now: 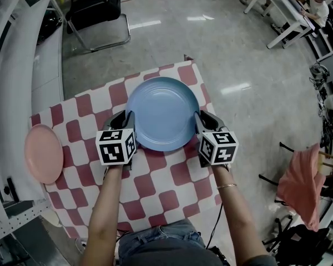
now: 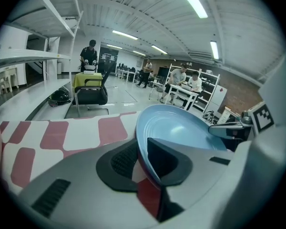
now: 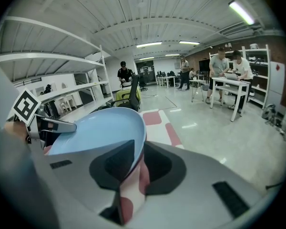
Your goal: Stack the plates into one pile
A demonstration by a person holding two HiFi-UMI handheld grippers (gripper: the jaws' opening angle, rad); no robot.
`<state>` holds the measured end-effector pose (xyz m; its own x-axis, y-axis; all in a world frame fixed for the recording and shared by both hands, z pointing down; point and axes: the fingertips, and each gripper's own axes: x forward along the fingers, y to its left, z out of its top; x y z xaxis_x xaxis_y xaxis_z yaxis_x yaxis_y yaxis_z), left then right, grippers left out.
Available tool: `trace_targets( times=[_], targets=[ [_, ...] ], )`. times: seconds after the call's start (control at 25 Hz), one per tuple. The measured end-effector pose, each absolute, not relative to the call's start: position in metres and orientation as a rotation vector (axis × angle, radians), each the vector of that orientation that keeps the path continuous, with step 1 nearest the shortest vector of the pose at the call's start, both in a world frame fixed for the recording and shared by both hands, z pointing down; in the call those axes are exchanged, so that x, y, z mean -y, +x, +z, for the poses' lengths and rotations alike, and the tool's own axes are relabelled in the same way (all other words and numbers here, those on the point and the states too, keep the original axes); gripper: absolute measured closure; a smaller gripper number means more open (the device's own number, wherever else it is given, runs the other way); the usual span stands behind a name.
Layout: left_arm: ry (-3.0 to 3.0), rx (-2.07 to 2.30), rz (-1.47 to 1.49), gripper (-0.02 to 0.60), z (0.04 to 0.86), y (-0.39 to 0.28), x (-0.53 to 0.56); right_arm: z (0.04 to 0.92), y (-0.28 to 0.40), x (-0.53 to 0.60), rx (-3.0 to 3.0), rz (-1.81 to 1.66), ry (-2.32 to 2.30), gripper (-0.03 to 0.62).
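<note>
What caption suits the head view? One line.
Left gripper and right gripper flank the blue plate; pink plate lies far left.

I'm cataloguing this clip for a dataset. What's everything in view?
tablecloth: 1, red-and-white checked, centre of view.
blue plate: 1, light blue, tablecloth's middle, between the grippers.
pink plate: 1, pale pink, tablecloth's left edge.
chair: 1, black, upper left.
desk: 1, white, upper right.
people: several, mixed tops, far background.
cloth: 1, pink, draped at right.
left gripper: 1, grey, jaws open around the blue plate's left rim.
right gripper: 1, grey, jaws open around its right rim.
arms: 2, bare, bottom middle.
</note>
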<state>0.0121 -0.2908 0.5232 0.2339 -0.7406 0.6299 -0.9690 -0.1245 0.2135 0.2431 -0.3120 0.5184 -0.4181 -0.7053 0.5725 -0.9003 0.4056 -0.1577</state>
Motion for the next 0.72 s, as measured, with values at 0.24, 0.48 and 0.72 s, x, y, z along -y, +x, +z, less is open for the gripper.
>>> trace_targets(
  times=[0.24, 0.48, 0.72],
  targets=[
    [1.931, 1.582, 0.530, 0.497, 0.523, 0.012, 0.290, 0.516, 0.244, 0.312, 2.256, 0.592, 1.389, 0.536],
    [1.922, 1.594, 0.521, 0.492, 0.523, 0.006, 0.288, 0.510, 0.247, 0.314, 2.268, 0.571, 1.413, 0.534],
    [1.929, 1.600, 0.500, 0.497, 0.516, 0.005, 0.286, 0.498, 0.245, 0.314, 2.315, 0.531, 1.438, 0.534]
  ],
)
